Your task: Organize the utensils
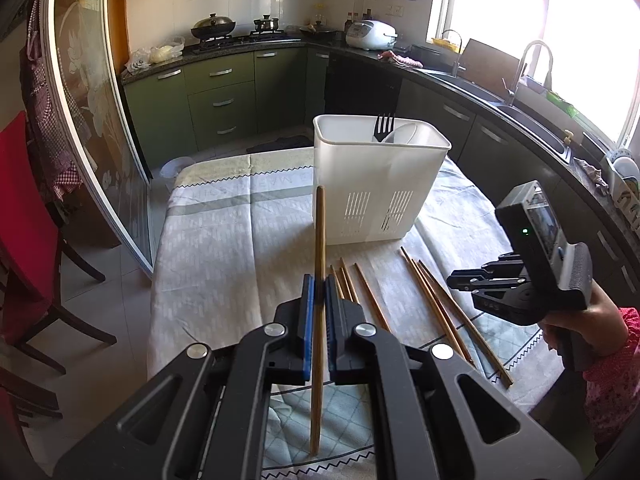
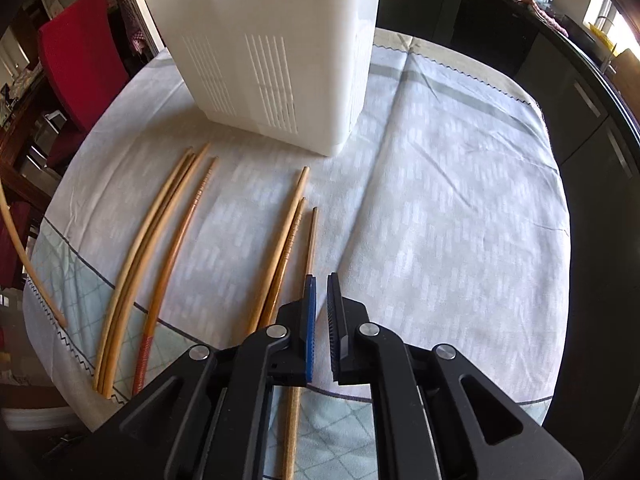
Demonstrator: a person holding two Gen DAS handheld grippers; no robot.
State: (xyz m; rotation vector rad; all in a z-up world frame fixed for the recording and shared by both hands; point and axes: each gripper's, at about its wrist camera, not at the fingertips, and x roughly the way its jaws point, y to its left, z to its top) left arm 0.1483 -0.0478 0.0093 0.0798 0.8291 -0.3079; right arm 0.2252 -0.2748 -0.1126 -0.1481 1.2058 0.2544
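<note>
My left gripper (image 1: 319, 294) is shut on a wooden chopstick (image 1: 319, 240) and holds it nearly upright above the table, in front of the white slotted utensil holder (image 1: 376, 196). A black fork (image 1: 384, 125) and a white spoon stand in the holder. Several more chopsticks (image 1: 436, 304) lie on the cloth. My right gripper (image 2: 321, 292) hovers low over the cloth with its jaws nearly closed and nothing between them, just right of a chopstick (image 2: 310, 240). It also shows at the right of the left wrist view (image 1: 460, 280). The holder (image 2: 272, 52) stands ahead of it.
The table carries a pale patterned cloth (image 2: 440, 184). A red chair (image 1: 24, 240) stands at its left. Green kitchen cabinets (image 1: 224, 96) and a dark counter with a sink (image 1: 520, 108) run behind and to the right.
</note>
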